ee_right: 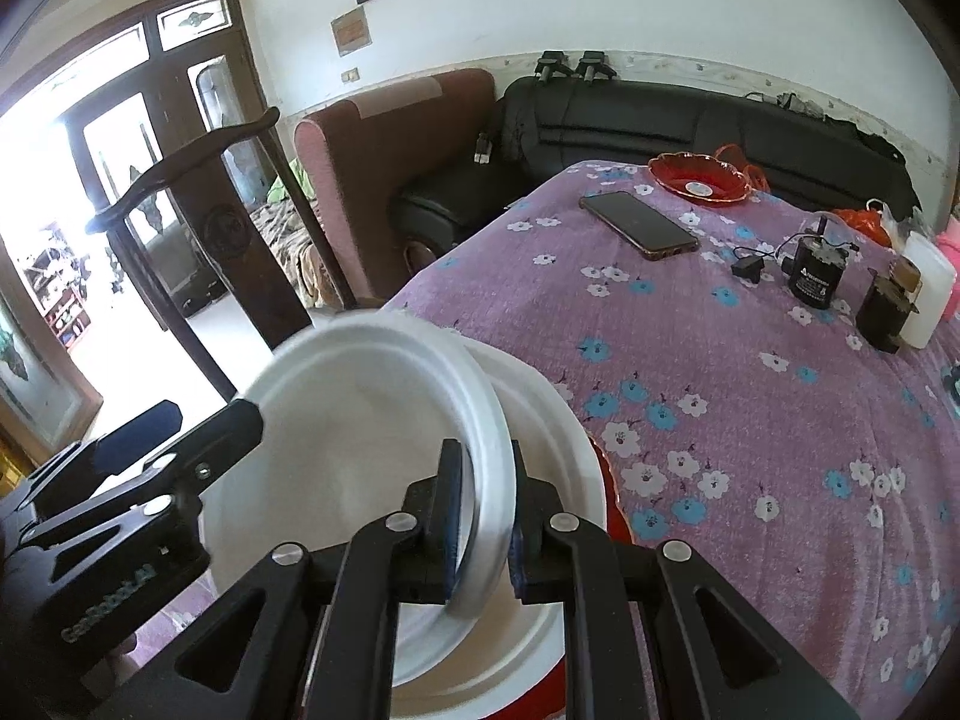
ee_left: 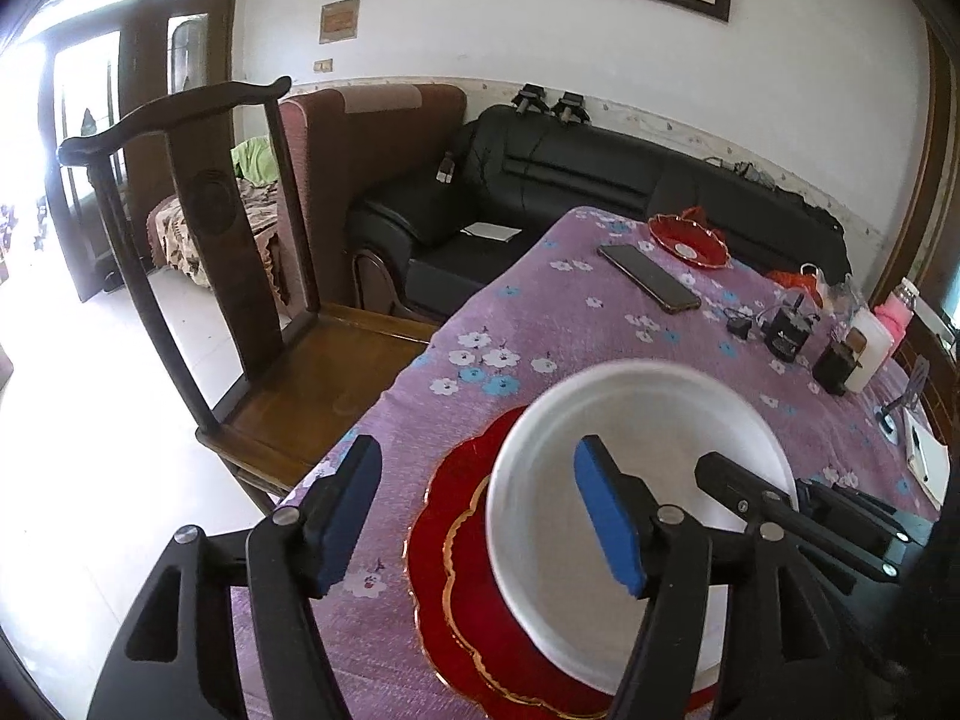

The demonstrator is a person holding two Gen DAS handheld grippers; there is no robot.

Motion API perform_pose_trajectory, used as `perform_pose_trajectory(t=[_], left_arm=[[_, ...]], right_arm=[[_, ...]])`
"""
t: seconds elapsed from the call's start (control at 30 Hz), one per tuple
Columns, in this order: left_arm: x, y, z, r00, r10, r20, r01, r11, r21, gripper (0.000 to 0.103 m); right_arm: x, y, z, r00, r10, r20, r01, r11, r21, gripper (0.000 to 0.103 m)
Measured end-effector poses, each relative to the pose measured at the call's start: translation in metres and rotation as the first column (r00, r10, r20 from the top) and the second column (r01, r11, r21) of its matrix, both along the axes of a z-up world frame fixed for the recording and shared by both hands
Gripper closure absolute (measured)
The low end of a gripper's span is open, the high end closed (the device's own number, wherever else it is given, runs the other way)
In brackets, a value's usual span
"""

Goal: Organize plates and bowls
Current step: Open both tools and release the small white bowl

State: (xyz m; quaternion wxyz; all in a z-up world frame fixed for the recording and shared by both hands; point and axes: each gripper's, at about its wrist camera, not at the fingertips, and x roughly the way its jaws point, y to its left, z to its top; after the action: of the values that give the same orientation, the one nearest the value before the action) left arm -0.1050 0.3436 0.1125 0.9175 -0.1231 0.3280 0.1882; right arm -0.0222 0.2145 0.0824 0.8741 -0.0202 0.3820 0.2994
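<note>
A: Take the red plate (ee_left: 456, 570) at the near edge of the purple cloth (ee_left: 600, 324) as our marker. A white plate (ee_right: 372, 420) sits tilted above it, over more white ware stacked on the red one.

B: Who has it?

A: The right gripper (ee_right: 483, 534), pads nipped onto the plate's near rim, only a narrow gap between them. The plate stretches away up-left from that grip, its face turned towards us.

B: And the left?

A: The left gripper (ee_left: 489, 516) is spread wide and clamps nothing. Its right pad hangs over the white plate's hollow, its left pad beyond the red plate's left edge, over cloth.

B: So the right is in charge.

A: I'd say so; lowering the plate flat depends on tipping that far edge down onto the stack.

B: Do the views differ?

A: The right wrist view shows the pinch and a second white rim underneath. The left wrist view shows the red plate's scalloped gold border, hidden otherwise.
</note>
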Motion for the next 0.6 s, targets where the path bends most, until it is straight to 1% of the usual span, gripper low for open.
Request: perform_pose_trajectory(t=[0.03, 0.1, 0.13, 0.23, 0.43, 0.57, 0.6], left_arm=[[-0.002, 0.001, 0.001, 1.0, 0.004, 0.004, -0.004, 1.0, -0.003, 0.035], [-0.006, 0.002, 0.003, 1.0, 0.008, 0.01, -0.008, 1.0, -0.008, 0.033], [-0.009, 0.002, 0.004, 1.0, 0.013, 0.017, -0.013, 1.0, -0.01, 0.03], [-0.016, 0.003, 0.009, 0.999, 0.021, 0.035, -0.021, 1.0, -0.01, 0.026], [-0.03, -0.001, 0.019, 0.998, 0.029, 0.061, -0.029, 1.0, -0.004, 0.024], [-0.04, -0.009, 0.026, 0.996, 0.035, 0.082, -0.037, 0.999, 0.02, 0.022], [-0.043, -0.011, 0.028, 0.995, 0.037, 0.088, -0.04, 0.999, 0.027, 0.02]], right_arm=[[0.0, -0.001, 0.001, 1.0, 0.001, -0.002, -0.001, 1.0, 0.012, 0.081], [0.0, -0.004, 0.004, 1.0, -0.004, 0.003, 0.003, 0.999, 0.047, 0.066], [0.0, -0.005, 0.006, 1.0, -0.005, 0.007, 0.005, 0.998, 0.062, 0.064], [-0.003, -0.009, 0.013, 1.0, -0.013, 0.026, 0.011, 0.996, 0.085, 0.062], [-0.014, -0.022, 0.028, 0.998, -0.027, 0.05, 0.02, 0.991, 0.13, 0.061], [-0.026, -0.033, 0.035, 0.997, -0.035, 0.065, 0.025, 0.988, 0.154, 0.061], [-0.03, -0.036, 0.036, 0.997, -0.038, 0.07, 0.026, 0.987, 0.158, 0.06]])
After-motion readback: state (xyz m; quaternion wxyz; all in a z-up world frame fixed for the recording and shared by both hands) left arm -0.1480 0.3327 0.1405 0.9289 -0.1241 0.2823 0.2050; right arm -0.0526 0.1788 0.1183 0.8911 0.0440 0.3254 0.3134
